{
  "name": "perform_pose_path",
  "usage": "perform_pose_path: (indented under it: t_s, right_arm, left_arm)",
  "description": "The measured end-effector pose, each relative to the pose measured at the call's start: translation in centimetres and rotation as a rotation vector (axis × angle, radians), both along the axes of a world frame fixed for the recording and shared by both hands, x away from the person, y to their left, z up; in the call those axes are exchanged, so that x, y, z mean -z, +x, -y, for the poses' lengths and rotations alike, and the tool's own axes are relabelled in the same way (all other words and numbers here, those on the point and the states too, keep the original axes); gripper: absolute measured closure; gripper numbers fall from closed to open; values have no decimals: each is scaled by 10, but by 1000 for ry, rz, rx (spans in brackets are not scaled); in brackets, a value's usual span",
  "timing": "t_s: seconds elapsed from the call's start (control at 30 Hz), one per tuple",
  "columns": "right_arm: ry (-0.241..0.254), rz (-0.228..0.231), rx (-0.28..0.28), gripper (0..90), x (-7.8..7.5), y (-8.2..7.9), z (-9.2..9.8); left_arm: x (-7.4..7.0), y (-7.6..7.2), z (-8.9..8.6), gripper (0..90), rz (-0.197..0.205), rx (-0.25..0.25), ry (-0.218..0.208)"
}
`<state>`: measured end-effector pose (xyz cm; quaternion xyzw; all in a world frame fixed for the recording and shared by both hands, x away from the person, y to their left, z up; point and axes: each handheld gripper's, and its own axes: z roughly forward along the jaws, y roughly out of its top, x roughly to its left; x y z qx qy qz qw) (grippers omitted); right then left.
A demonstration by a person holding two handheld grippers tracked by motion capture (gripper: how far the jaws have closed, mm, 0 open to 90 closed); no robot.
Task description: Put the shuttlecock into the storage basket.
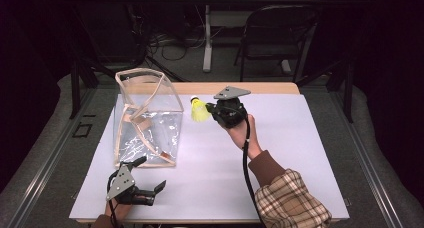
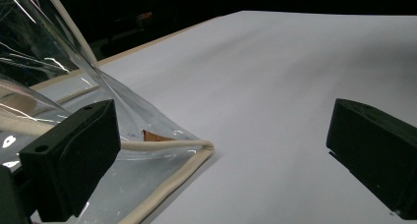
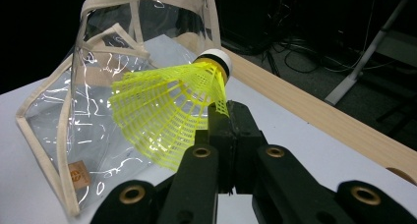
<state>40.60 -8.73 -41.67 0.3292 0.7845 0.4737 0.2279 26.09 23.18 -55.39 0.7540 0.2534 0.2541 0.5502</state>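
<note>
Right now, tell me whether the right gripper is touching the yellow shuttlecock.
Touching. The right gripper view shows the right gripper shut on the mesh skirt of the shuttlecock, the jaws pinching its edge. The high view shows the shuttlecock held above the table.

Glossy clear plastic bag, cloth-edged

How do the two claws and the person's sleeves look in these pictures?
Both are black two-jaw tools with a grey three-cornered plate on top. The right claw trails a black cable past a rust-brown cuff and a beige plaid sleeve; brass-coloured rivets show on its linkage. The left claw has blocky black jaws.
</note>
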Motion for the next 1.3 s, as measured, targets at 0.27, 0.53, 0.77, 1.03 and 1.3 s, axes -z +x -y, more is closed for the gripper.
perform_pose_path:
  t_s: [0.27,0.53,0.77,1.03,1.3]
  right_arm:
    - [0,8,-1,900,-8,4,-5]
    - [-11,18,1,900,-15,10,-13]
    - [-15,25,2,900,-22,13,-16]
    - [-47,38,-2,900,-33,15,-23]
    - [-40,20,0,900,-38,24,-31]
  left_arm:
    - [0,0,0,0,1,1,0]
    - [0,0,-1,0,0,1,-1]
    - [-1,-1,-1,0,2,5,-4]
    - [-1,0,-2,0,2,1,-12]
    - [-2,-1,-3,0,6,9,-9]
